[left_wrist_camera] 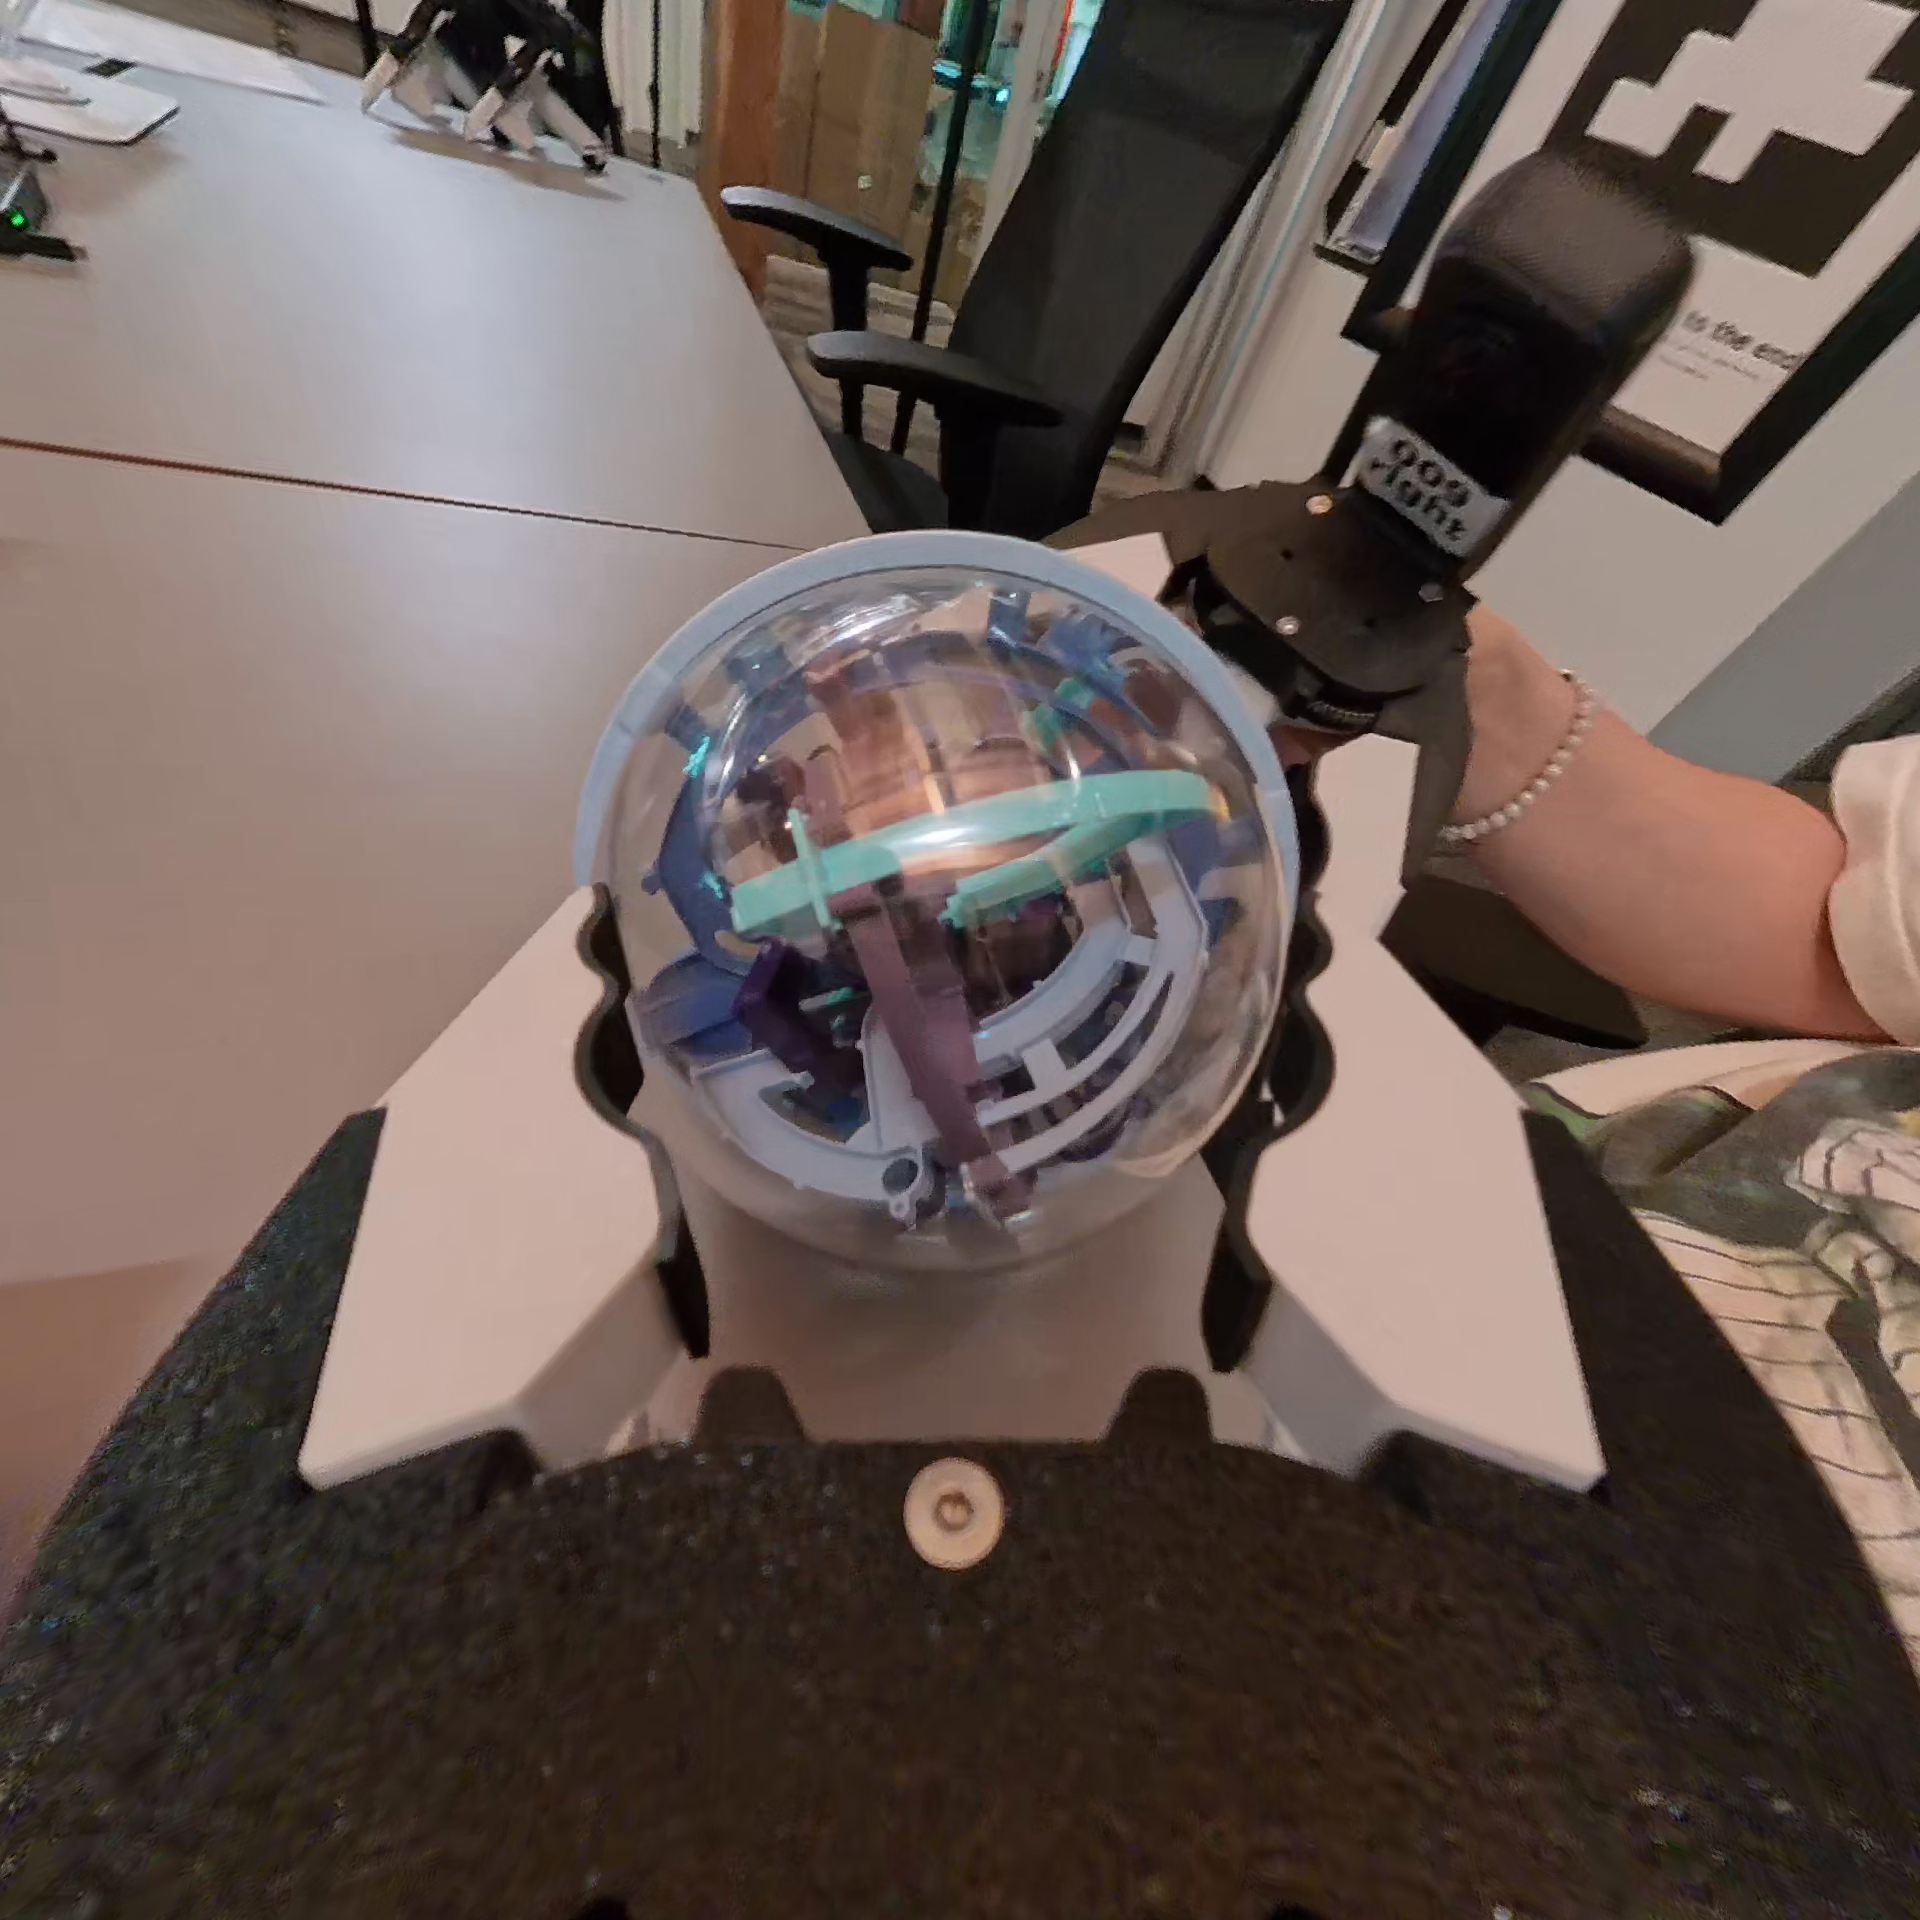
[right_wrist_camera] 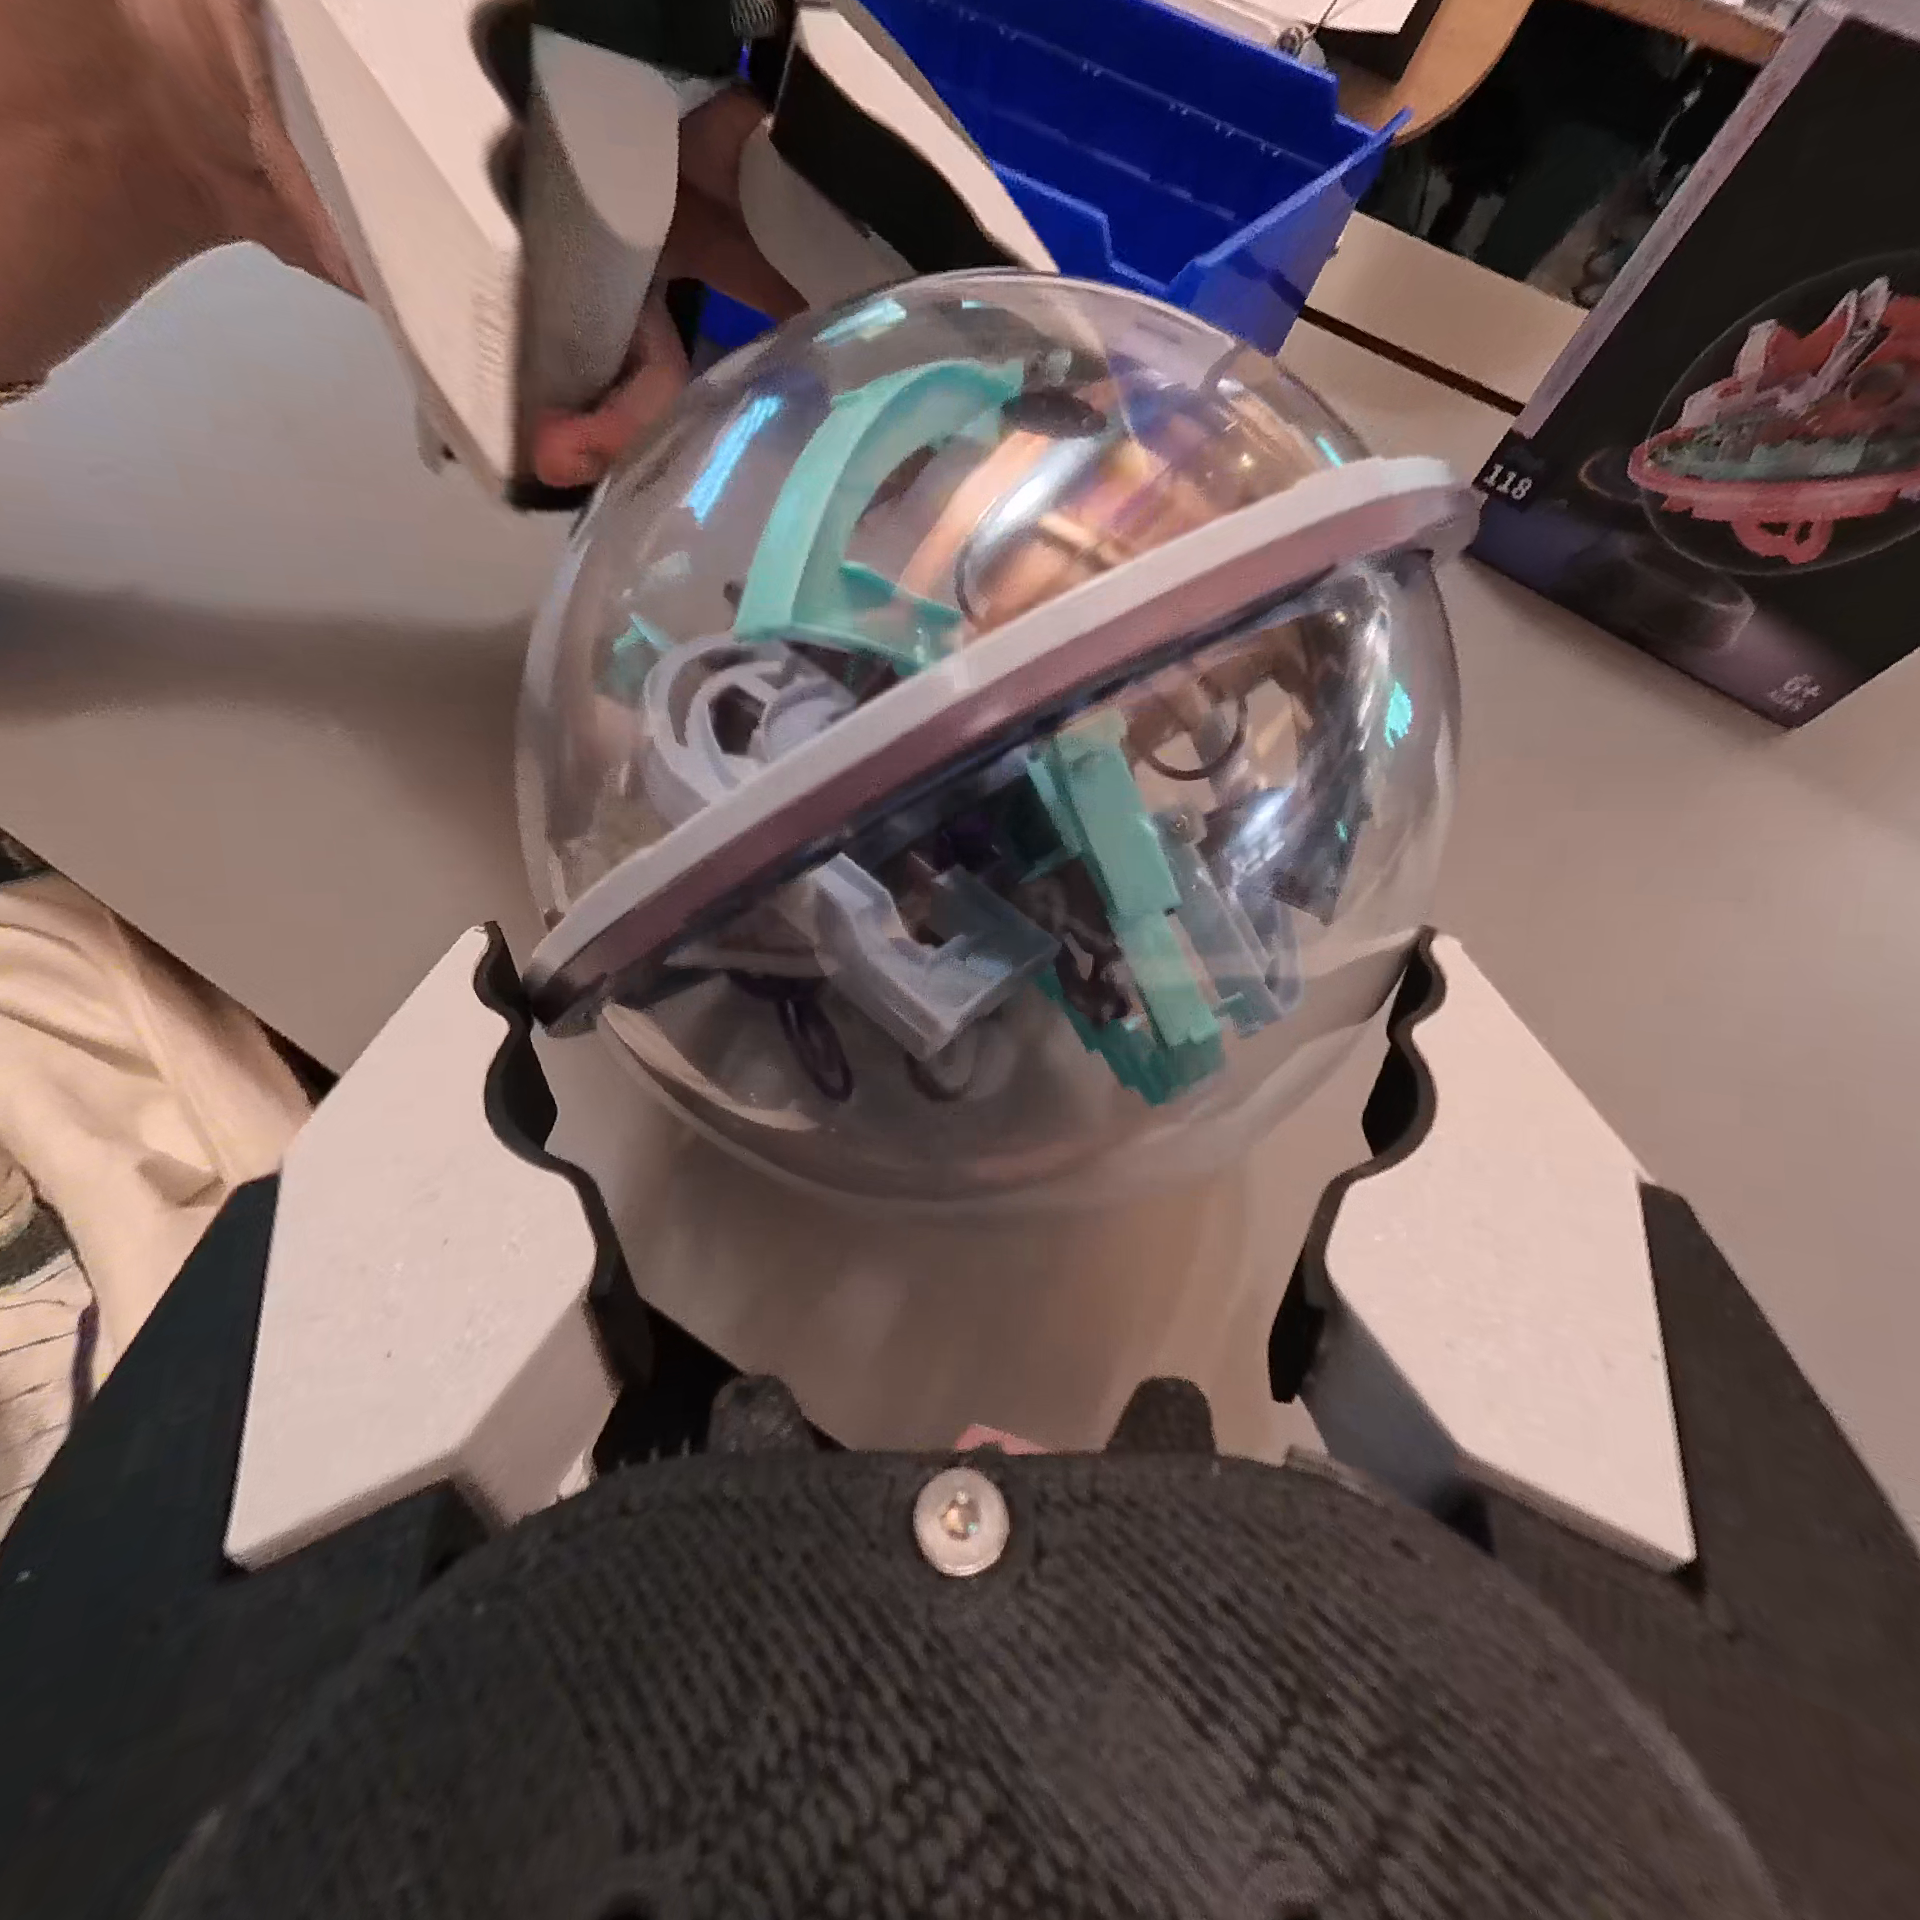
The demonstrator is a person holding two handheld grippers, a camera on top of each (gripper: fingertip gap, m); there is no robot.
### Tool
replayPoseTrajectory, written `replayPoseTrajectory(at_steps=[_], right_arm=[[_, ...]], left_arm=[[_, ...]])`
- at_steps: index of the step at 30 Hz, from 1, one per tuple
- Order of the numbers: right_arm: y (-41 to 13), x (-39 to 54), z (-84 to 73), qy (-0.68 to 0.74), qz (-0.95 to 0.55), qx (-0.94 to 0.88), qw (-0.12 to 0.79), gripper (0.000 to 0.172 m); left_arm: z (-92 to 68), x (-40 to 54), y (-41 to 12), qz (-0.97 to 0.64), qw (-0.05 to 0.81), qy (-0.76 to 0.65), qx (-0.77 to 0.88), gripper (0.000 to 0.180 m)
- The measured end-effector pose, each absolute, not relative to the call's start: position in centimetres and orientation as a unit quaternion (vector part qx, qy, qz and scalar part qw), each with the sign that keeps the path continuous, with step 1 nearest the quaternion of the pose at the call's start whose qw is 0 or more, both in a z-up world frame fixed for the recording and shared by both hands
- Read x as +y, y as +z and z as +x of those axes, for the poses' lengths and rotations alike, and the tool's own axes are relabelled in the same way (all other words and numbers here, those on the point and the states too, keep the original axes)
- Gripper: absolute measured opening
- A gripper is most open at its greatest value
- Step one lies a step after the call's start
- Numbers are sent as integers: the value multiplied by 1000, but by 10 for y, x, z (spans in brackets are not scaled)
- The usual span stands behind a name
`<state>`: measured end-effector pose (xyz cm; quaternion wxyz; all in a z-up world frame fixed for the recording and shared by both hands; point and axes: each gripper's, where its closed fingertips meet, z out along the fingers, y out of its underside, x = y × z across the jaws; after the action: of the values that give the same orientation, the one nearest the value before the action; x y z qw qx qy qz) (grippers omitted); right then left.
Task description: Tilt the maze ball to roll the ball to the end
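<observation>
Left wrist view: the maze ball (left_wrist_camera: 935,894), a clear sphere banded by a pale blue-grey equator ring, sits dead ahead between the wide-spread jaws of the left gripper (left_wrist_camera: 940,935), whose scalloped black pads (left_wrist_camera: 608,997) press against its flanks on either side. The right gripper (left_wrist_camera: 1340,623) shows at the far right of that same view, reaching in toward the sphere's far right side, a person's hand (left_wrist_camera: 1621,831) behind it.

From the right wrist view, the maze ball (right_wrist_camera: 987,727) again fills the centre, clasped in the right gripper (right_wrist_camera: 956,997): its jaws stand very wide, the left pad (right_wrist_camera: 520,1039) meeting the end of the ring, the right pad against the clear shell. So both tools hold the one sphere from different sides, and neither is nearer than the other. The ring runs as a slant here, low at near left and high at far right, which suggests the sphere is already tipped. Turquoise, lilac and purple tracks cross inside; the small rolling ball cannot be made out.

Below lies a pale counter (left_wrist_camera: 312,623), bare beneath the sphere. A blue bin (right_wrist_camera: 1143,156) stands beyond it and a dark product box (right_wrist_camera: 1714,468) to the right; an office chair (left_wrist_camera: 1018,312) waits at the far edge.
</observation>
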<state>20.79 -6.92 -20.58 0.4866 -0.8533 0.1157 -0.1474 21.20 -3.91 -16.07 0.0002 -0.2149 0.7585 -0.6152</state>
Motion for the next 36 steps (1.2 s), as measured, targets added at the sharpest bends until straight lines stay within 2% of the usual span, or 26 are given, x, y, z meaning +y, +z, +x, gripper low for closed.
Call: replayPoseTrajectory(at_steps=[3,8,15,22,27,31,36], right_arm=[[-209,-72,206,-143,-852,118,490,156],[-206,-70,208,-143,-849,123,494,156],[-188,-67,210,-220,-848,41,481,149],[-193,-64,214,-257,-856,-1,449,157],[-191,-65,211,-222,-847,26,483,157],[-192,-68,209,-212,-845,31,490,157],[-192,-67,208,-200,-844,47,496,157]], left_arm=[[208,-41,-156,-209,-18,-631,747,126],[214,-41,-164,-207,9,-621,756,120],[221,-41,-165,-233,4,-606,761,118],[224,-43,-166,-248,-2,-606,756,119],[212,-46,-166,-205,-18,-639,741,136],[204,-47,-166,-164,-12,-655,737,141],[203,-48,-178,-128,40,-634,762,140]])
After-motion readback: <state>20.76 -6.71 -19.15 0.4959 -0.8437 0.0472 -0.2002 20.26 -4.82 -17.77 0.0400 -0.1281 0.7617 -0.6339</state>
